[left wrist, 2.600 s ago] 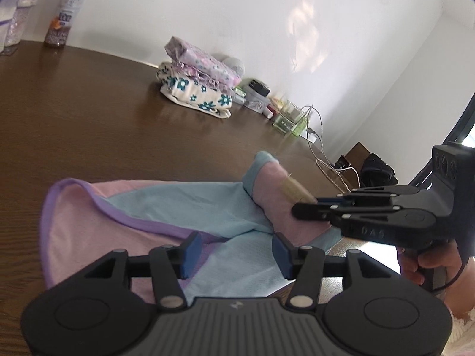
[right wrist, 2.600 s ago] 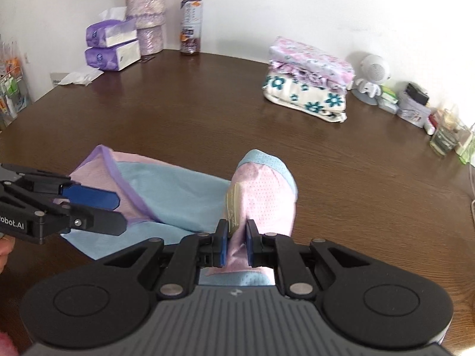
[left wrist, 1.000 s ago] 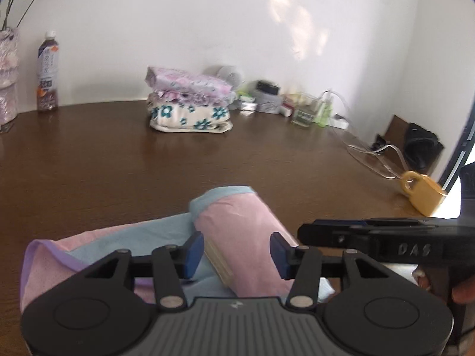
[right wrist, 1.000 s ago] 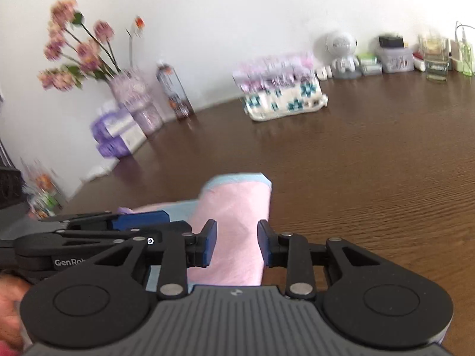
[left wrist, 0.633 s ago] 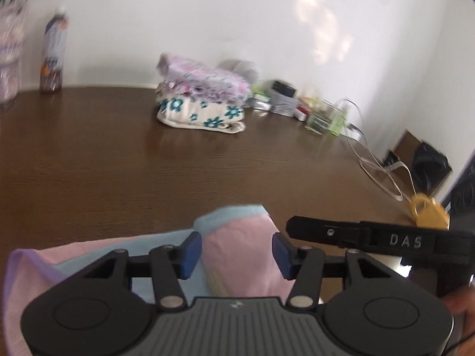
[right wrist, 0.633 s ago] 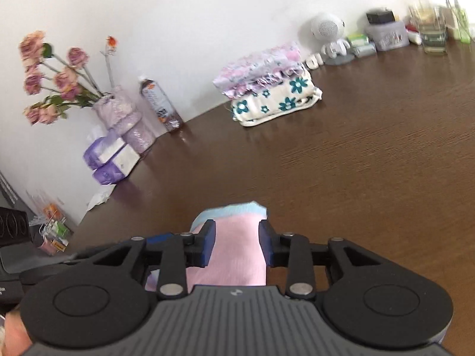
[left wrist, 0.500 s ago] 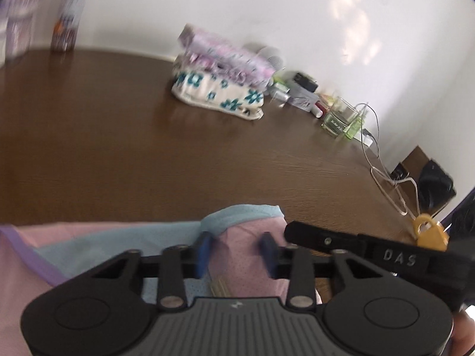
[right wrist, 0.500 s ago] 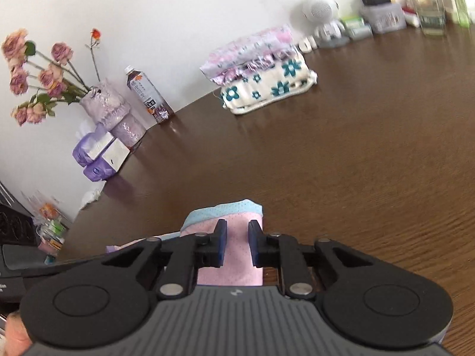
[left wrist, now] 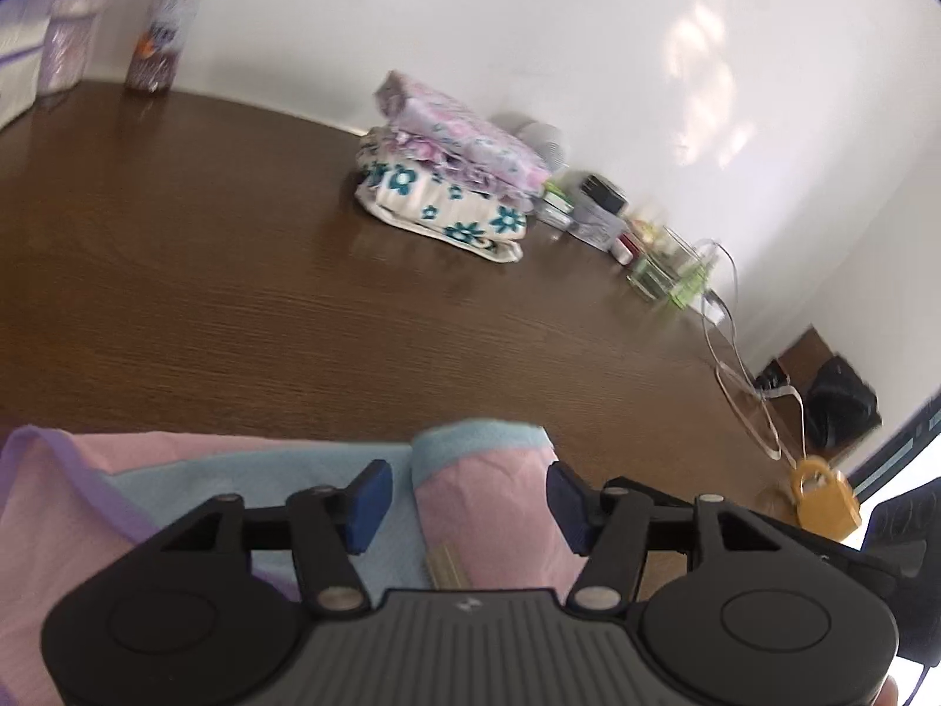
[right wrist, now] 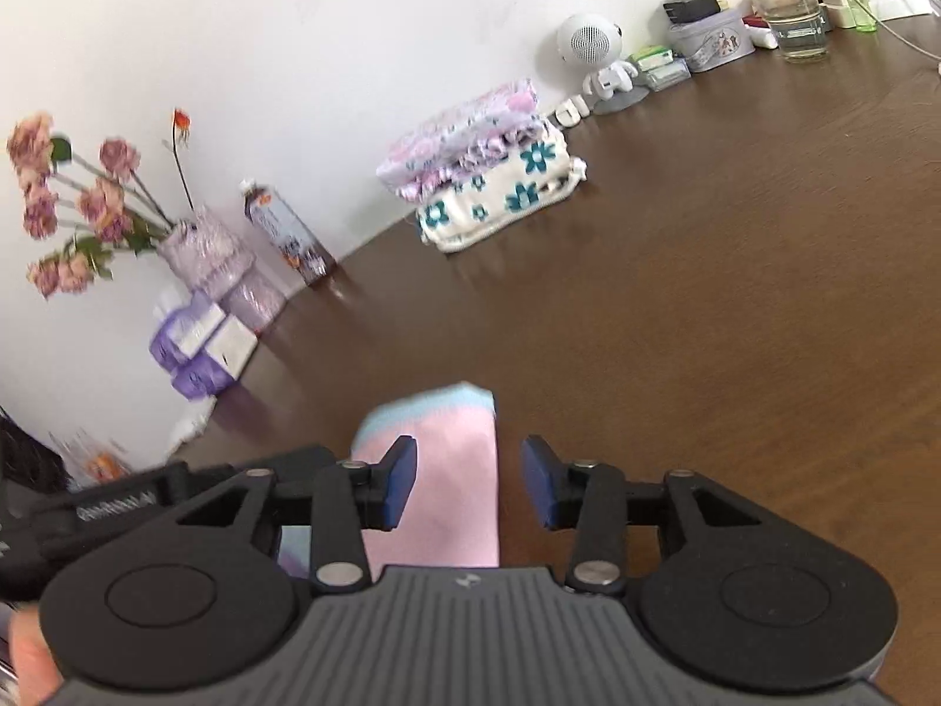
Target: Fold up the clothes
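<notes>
Garment [left wrist: 488, 506] partly folded: pink flap doubled over (its purple-edged left side spread flat), near both grippers, left gripper [left wrist: 464, 497] and right gripper [right wrist: 467, 485], fingers apart, empty.

One garment [left wrist: 488, 500], one folded stack [left wrist: 447, 200], one bottle [right wrist: 288, 232], two tissue packs [right wrist: 200, 347].

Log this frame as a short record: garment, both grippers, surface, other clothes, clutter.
garment: pink and light blue garment, partly folded, lying on the table
left gripper: open, jaws either side of the pink fold
right gripper: open, over the same fold
surface: brown wooden table
other clothes: folded stack near the wall
clutter: flowers, bottle, glass
</notes>
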{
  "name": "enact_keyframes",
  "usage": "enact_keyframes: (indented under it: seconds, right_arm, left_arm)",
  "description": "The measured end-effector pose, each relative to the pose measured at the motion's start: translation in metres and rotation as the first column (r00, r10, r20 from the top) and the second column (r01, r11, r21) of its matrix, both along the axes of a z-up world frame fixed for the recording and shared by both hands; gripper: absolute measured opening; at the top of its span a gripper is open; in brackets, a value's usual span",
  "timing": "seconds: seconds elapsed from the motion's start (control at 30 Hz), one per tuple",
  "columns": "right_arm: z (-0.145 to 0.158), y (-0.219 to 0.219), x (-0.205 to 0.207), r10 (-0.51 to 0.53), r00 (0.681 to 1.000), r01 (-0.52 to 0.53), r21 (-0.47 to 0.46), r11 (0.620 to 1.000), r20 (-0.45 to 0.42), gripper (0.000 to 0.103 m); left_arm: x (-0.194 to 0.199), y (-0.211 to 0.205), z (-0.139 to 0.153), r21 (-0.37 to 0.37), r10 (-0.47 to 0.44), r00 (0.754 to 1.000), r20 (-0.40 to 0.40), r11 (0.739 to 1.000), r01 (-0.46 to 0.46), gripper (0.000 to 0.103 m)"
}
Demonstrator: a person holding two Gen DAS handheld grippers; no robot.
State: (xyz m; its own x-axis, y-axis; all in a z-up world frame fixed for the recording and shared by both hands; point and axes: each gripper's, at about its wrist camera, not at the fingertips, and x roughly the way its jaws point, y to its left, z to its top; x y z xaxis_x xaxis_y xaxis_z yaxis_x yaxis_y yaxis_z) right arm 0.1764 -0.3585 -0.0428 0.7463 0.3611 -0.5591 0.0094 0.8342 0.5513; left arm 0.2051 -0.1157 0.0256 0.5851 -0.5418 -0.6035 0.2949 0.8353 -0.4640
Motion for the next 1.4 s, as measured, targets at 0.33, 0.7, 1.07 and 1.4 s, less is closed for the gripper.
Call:
enact_keyframes:
  seconds: [0.33,0.7,1.07,1.4]
  right_arm:
    - [-0.002,0.0,-0.036,-0.008,1.0,0.008,0.02,1.0,0.017,0.035]
    - [-0.007,0.0,-0.06,-0.017,1.0,0.016,0.038,0.999,0.024,0.04]
    - [-0.002,-0.025,-0.074,-0.093,0.994,0.086,0.107,0.99,0.056,0.043]
    - [-0.015,-0.02,-0.047,-0.069,0.997,0.065,0.164,0.984,0.02,0.043]
  left_arm:
    - [-0.027,0.005,-0.008,-0.028,-0.026,1.0,-0.009,0.999,0.026,0.055]
    - [-0.056,0.002,-0.017,0.013,-0.099,0.995,-0.008,0.995,0.099,0.045]
    - [-0.064,0.007,-0.006,0.016,-0.103,0.994,0.027,0.995,0.102,0.05]
    - [-0.06,0.005,-0.015,0.025,-0.149,0.989,0.015,0.989,0.149,0.042]
